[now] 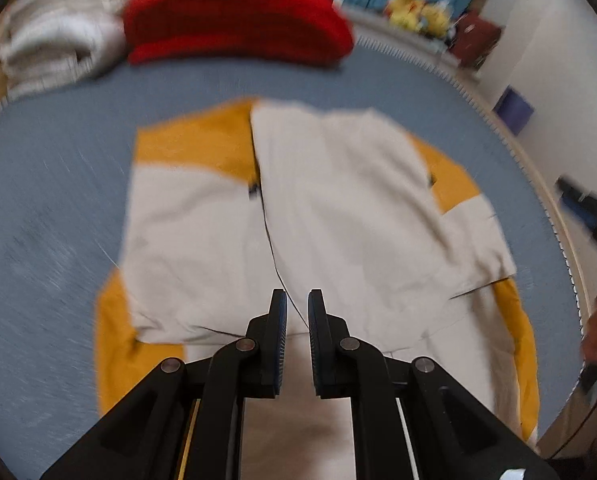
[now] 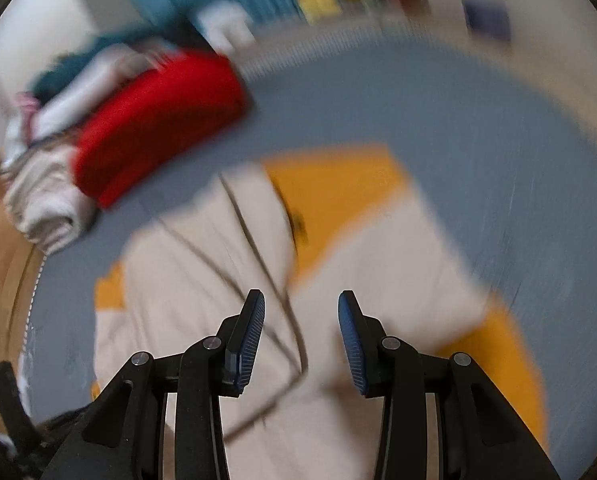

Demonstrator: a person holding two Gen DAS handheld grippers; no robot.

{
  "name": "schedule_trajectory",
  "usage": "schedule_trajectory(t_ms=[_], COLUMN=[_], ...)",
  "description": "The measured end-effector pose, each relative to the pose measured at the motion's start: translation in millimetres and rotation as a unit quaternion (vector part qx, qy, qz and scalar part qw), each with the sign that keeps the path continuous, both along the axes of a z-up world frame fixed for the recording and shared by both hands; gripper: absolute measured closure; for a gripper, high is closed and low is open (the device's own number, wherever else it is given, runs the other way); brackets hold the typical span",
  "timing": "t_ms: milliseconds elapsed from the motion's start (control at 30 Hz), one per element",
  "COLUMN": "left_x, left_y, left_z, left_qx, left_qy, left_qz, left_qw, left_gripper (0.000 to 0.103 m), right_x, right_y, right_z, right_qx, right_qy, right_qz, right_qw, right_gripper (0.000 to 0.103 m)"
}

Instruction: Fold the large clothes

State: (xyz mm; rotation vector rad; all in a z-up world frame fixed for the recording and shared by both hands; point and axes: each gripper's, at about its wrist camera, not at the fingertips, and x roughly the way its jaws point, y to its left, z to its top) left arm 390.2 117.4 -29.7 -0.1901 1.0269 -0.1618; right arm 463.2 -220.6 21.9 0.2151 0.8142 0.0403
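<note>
A beige and mustard-yellow jacket (image 1: 338, 208) lies flat on the grey-blue bed surface (image 1: 50, 208), its sleeves folded in over the front. It also shows in the right wrist view (image 2: 226, 296), blurred. My left gripper (image 1: 297, 300) hovers above the jacket's near edge, jaws a narrow gap apart, holding nothing. My right gripper (image 2: 301, 304) is open and empty above the jacket's middle. Part of the other hand-held gripper (image 1: 590, 208) shows at the right edge of the left wrist view.
A folded red garment (image 1: 234, 16) and a pale rolled quilt (image 1: 54, 28) lie at the far side of the bed. Yellow plush toys (image 1: 414, 12) and a dark red case (image 1: 476, 36) stand beyond. The bed's edge (image 1: 538, 176) curves along the right.
</note>
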Motion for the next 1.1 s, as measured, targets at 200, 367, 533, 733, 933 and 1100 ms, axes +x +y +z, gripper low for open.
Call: schedule_trajectory(t_ms=[200, 367, 533, 733, 933, 1100], left_x=[-75, -140, -234, -308, -302, -291], left_y=[13, 47, 70, 85, 99, 107], left_z=[56, 90, 100, 52, 28, -2], left_qx=[0.071, 0.034, 0.026, 0.027, 0.014, -0.035], left_qy=[-0.099, -0.107, -0.106, -0.046, -0.011, 0.048], left_qz=[-0.015, 0.031, 0.048, 0.077, 0.102, 0.112], left_qw=[0.9925, 0.9932, 0.9928, 0.9956, 0.9946, 0.9919], left_gripper=[0.093, 0.093, 0.093, 0.093, 0.093, 0.093], right_x=[-99, -177, -268, -344, -349, -327], right_y=[-3, -22, -58, -119, -162, -181], right_z=[108, 142, 155, 120, 31, -10], right_qx=[-0.102, -0.084, -0.091, -0.076, -0.052, -0.03], right_qy=[-0.179, -0.181, -0.171, -0.116, 0.009, 0.081], right_qz=[0.061, 0.059, 0.062, 0.009, -0.057, -0.059], right_qw=[0.977, 0.978, 0.979, 0.99, 0.997, 0.995], right_gripper=[0.063, 0.063, 0.063, 0.063, 0.063, 0.063])
